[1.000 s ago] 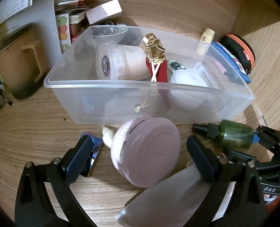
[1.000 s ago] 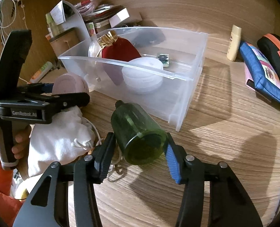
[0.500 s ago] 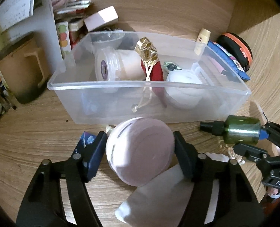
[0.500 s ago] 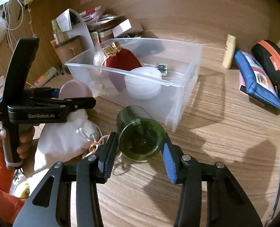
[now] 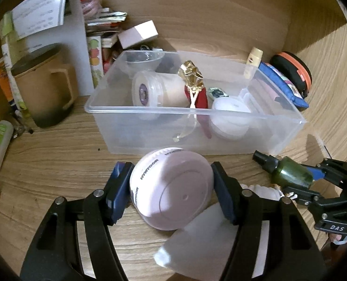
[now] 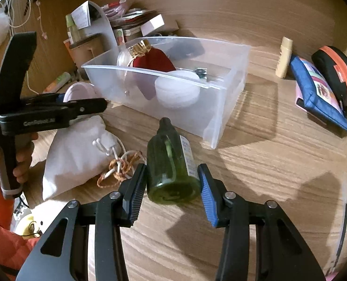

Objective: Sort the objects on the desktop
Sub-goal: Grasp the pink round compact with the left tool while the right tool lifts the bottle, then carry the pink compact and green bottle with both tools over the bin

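Lilac plastic marks the round jar [image 5: 171, 189] that is clamped between the fingers [image 5: 120, 195] of the left gripper [image 5: 171, 193], just short of the clear bin [image 5: 196, 131] ahead of them. A green spray bottle [image 6: 172, 164] is pinched at its base by the right gripper [image 6: 172, 187], its black cap pointed forward toward the bin's near corner. A white drawstring pouch [image 6: 79, 154] is seen on the counter [image 6: 267, 164] to the left of the right fingers, beneath the left gripper. Inside the bin, a red pouch [image 6: 154, 63] and a white lidded tub [image 6: 177, 89] are seen.
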A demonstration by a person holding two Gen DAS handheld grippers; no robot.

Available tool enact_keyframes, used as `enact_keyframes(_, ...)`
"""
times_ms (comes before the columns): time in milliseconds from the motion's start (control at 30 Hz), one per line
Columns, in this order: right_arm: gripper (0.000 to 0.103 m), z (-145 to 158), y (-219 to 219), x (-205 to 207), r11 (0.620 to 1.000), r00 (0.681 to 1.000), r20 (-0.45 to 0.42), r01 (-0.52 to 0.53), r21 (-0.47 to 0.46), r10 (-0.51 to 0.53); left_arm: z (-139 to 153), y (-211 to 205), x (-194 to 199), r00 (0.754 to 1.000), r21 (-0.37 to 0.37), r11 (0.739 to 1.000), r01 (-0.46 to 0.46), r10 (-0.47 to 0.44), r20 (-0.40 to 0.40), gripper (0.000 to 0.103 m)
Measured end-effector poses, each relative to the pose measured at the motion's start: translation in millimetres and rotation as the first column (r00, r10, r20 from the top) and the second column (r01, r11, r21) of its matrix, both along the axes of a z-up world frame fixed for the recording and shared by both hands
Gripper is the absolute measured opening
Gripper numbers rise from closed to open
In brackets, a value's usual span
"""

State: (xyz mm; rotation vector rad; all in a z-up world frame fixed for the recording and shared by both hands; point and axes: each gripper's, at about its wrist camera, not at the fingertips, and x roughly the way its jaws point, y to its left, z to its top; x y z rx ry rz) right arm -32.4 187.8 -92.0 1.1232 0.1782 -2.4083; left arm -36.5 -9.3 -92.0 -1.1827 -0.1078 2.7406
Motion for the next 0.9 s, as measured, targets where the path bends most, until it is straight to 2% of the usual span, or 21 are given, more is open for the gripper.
enact_keyframes(333,0.038,1,-10,-6,1.000,1.000,-0.007,-0.011,-0.004,0.011,11,-20,11,0.998,0.035,0.998,-0.046,0.047,-0.035,0.065)
enact_keyframes(900,0.038,46,1,17,0.998,0.990,-0.135,0.026,-0.049,-0.032,41,-30,26,0.989,0.061,0.996,-0.069,0.076,-0.128,0.065)
